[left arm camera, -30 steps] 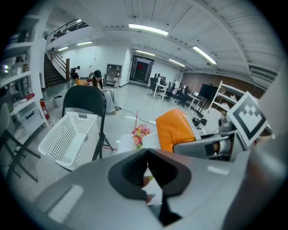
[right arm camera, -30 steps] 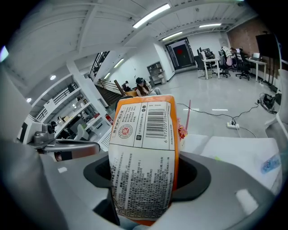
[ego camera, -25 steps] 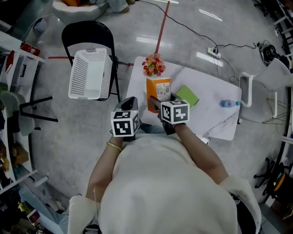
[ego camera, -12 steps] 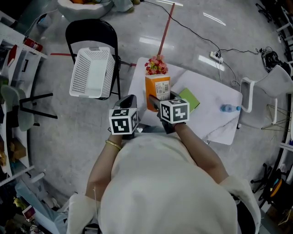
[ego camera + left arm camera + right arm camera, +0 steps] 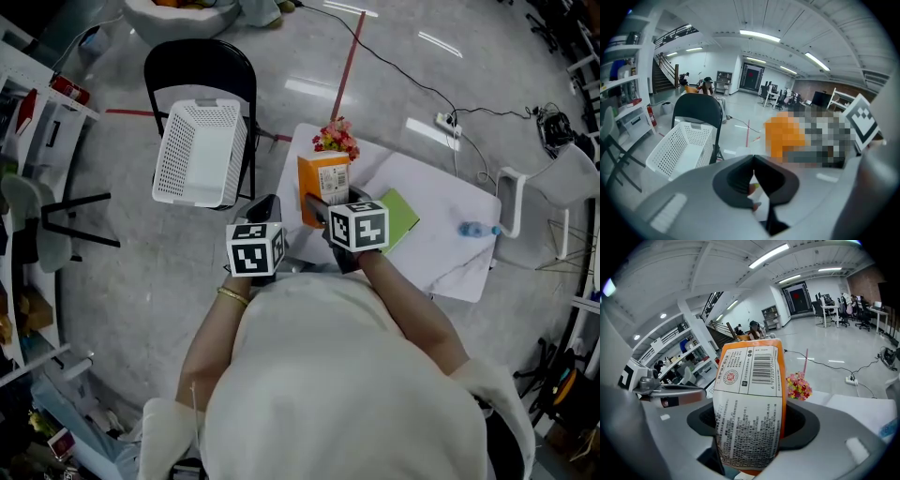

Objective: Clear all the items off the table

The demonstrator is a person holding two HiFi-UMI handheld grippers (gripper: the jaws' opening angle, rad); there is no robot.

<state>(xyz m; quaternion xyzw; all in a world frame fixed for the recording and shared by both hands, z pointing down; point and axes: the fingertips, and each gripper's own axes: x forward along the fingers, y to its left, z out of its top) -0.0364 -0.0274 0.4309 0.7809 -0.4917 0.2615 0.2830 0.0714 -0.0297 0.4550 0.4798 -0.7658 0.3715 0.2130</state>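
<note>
The right tongs (image 5: 750, 423) are clamped on an orange packet (image 5: 751, 404) that stands upright between them. Its white back label carries a round red seal, a barcode whose digits begin 6 972205, and dense blocks of fine print too small to read. The film looks glossy and slightly bowed. In the head view the packet (image 5: 322, 185) sits over the left part of the white cloth-covered desk (image 5: 441, 258), just in front of a small bunch of red, pink and yellow flowers (image 5: 336, 139); whether its base touches the desk cannot be told. A flat green pad (image 5: 399, 214) lies beside it, and a clear water bottle (image 5: 478, 229) lies near the far right edge. The left tongs (image 5: 752, 174) are clenched with nothing between them, held off the desk's left side. Beyond them a white perforated plastic basket (image 5: 199, 152) rests on a black folding chair (image 5: 202, 66).
</note>
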